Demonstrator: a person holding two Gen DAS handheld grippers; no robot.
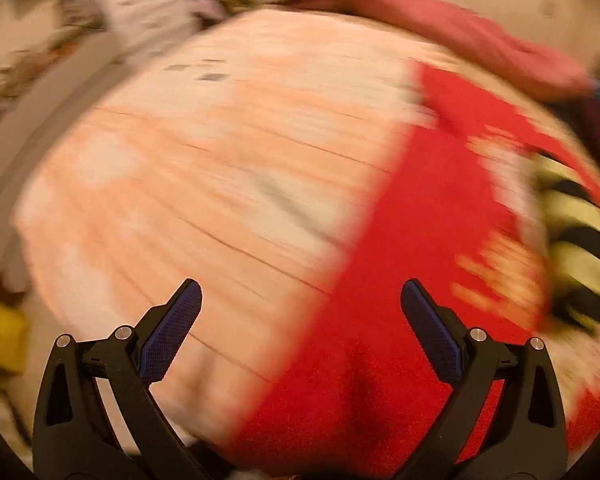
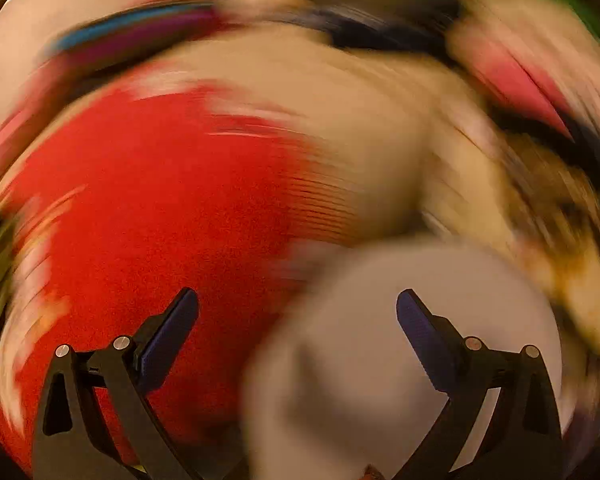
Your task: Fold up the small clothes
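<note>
Both views are heavily motion-blurred. A red garment [image 1: 412, 248] lies on a pale peach striped surface [image 1: 204, 168]; it also fills the left of the right wrist view [image 2: 152, 208]. My left gripper [image 1: 300, 300] is open and empty, above the red garment's left edge. My right gripper [image 2: 298, 308] is open and empty, with the red garment under its left finger and a pale grey-white cloth [image 2: 380, 340] under its right finger.
A pink cloth [image 1: 460, 32] lies at the back. A yellow and black striped item [image 1: 580, 248] is at the right. A blue and purple striped item [image 2: 140, 32] and a pink piece [image 2: 520, 84] lie beyond. A yellow object [image 1: 0, 336] is at far left.
</note>
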